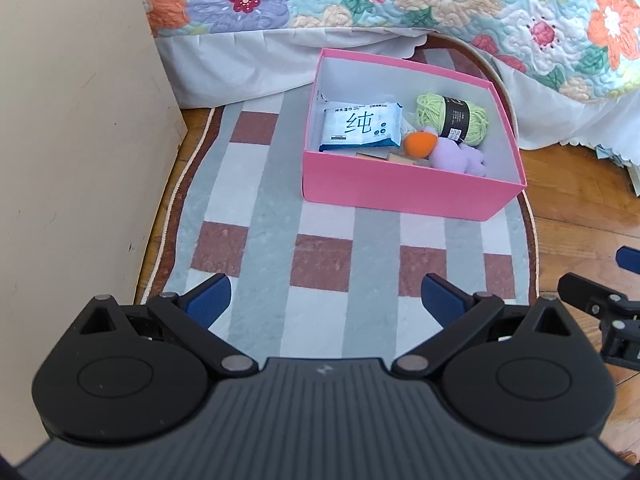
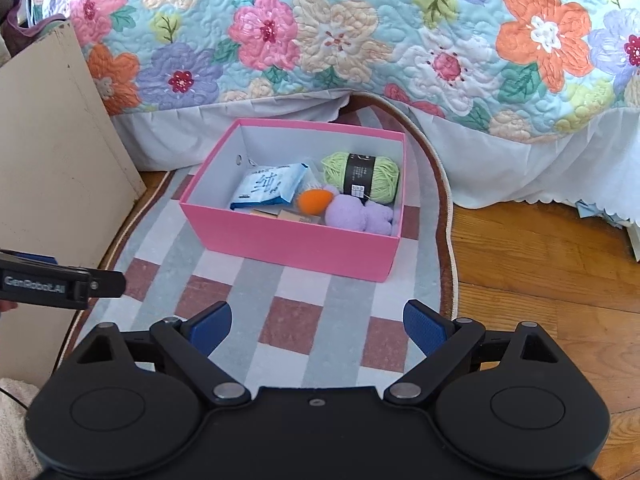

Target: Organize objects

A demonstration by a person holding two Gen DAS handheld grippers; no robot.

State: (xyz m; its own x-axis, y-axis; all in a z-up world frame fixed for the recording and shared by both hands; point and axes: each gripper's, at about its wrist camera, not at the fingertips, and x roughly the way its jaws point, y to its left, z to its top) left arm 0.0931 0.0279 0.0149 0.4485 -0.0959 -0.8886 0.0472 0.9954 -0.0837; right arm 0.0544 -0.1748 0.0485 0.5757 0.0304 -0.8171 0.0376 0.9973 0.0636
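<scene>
A pink box (image 1: pixel 400 192) (image 2: pixel 296 246) stands on the checked rug by the bed. Inside lie a blue-white wipes pack (image 1: pixel 360 127) (image 2: pixel 268 186), a green yarn ball (image 1: pixel 452 118) (image 2: pixel 362 176), an orange ball (image 1: pixel 418 145) (image 2: pixel 315 201), a purple plush toy (image 1: pixel 460 158) (image 2: pixel 360 218) and a flat brown item (image 1: pixel 394 158) (image 2: pixel 288 215), partly hidden by the front wall. My left gripper (image 1: pixel 326 300) is open and empty above the rug, short of the box. My right gripper (image 2: pixel 318 328) is open and empty too, to the right of the left one.
A cream cabinet side (image 1: pixel 76 140) (image 2: pixel 52 184) stands at the left. A floral quilt (image 1: pixel 400 4) (image 2: pixel 360 40) hangs over the bed behind the box. The checked rug (image 1: pixel 272 220) (image 2: pixel 248 304) lies on wooden floor (image 2: pixel 540 272).
</scene>
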